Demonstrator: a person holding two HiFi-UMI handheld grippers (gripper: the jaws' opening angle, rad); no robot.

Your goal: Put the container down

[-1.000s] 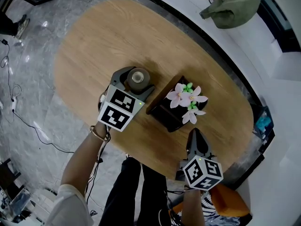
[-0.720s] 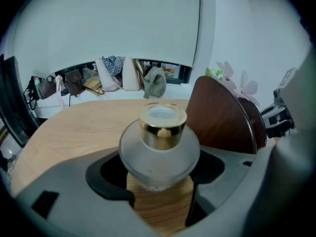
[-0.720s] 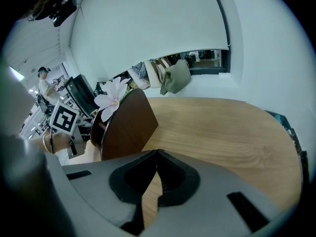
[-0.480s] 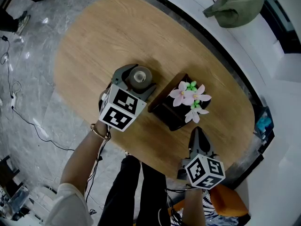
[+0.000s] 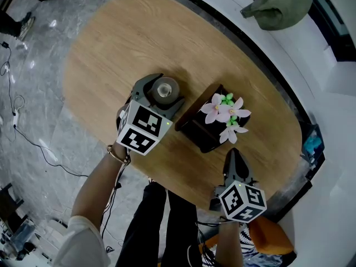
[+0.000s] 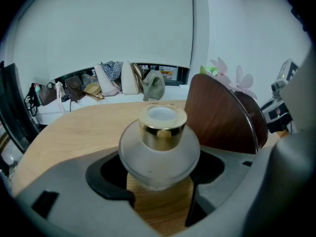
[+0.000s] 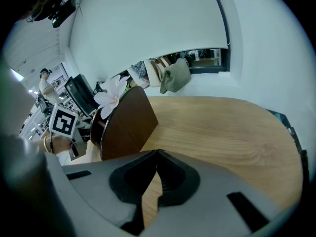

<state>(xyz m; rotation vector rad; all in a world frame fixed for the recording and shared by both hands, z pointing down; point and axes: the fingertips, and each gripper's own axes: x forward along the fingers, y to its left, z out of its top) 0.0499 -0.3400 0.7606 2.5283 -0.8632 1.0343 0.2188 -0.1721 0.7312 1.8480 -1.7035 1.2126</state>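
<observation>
- The right gripper (image 5: 233,153) hovers on the person's side of the dark wooden planter (image 5: 201,131), close to its near corner. Its jaws are closed tip to tip with nothing between them.
- The left gripper (image 5: 163,92) is to the left of the planter, and its jaws are clamped on the container (image 6: 159,149).
- The container is a frosted round jar with a gold cap. It stands upright just left of the planter, apart from its wooden side. Its base is low at the worktop (image 5: 125,43), but I cannot tell whether it touches.
- Pink flowers (image 5: 225,113) with green buds rise from the planter's right end.
- A green bag (image 5: 275,5) lies well beyond the planter, on the white ledge past the worktop's far edge.
</observation>
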